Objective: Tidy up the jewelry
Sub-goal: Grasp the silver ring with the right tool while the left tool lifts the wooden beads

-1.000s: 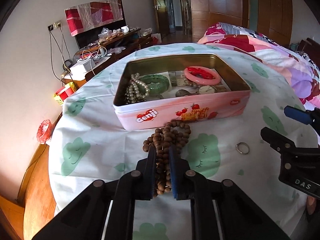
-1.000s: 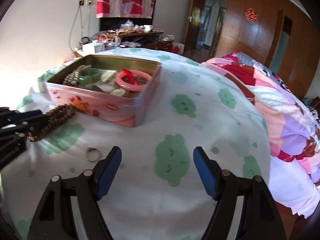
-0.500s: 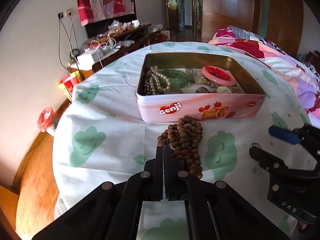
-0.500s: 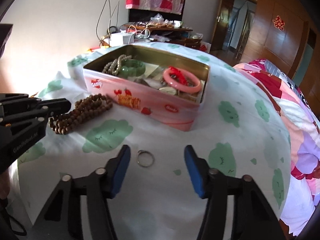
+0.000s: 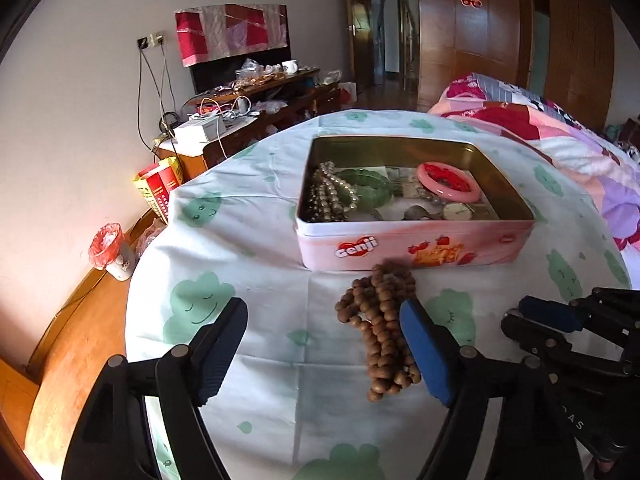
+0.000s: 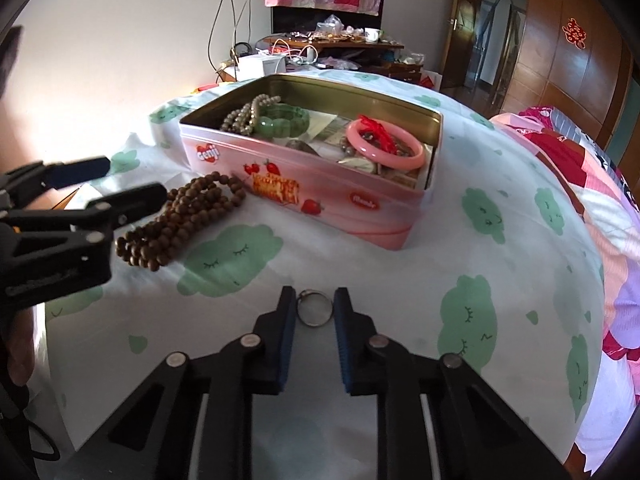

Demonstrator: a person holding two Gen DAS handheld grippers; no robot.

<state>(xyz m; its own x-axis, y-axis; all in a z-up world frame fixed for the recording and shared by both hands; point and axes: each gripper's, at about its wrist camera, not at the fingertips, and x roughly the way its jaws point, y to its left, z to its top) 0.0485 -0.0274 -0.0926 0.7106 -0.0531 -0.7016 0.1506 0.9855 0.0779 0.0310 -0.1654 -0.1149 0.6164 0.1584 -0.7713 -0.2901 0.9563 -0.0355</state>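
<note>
A pink tin stands open on the cloth-covered table, holding a pearl string, a green bangle, a pink bangle and a watch. A brown wooden bead string lies on the cloth in front of the tin. My left gripper is open, its jaws wide apart, the beads beside its right finger. A small silver ring lies on the cloth between the nearly closed fingers of my right gripper; whether they touch it is unclear.
The round table carries a white cloth with green clouds. A bed with a pink patchwork quilt stands to the right. A cluttered wooden sideboard and a small red-bagged bin stand to the left by the wall.
My left gripper has let go of the bead string, opened wide and drawn back. My right gripper has moved left over the silver ring and narrowed around it.
</note>
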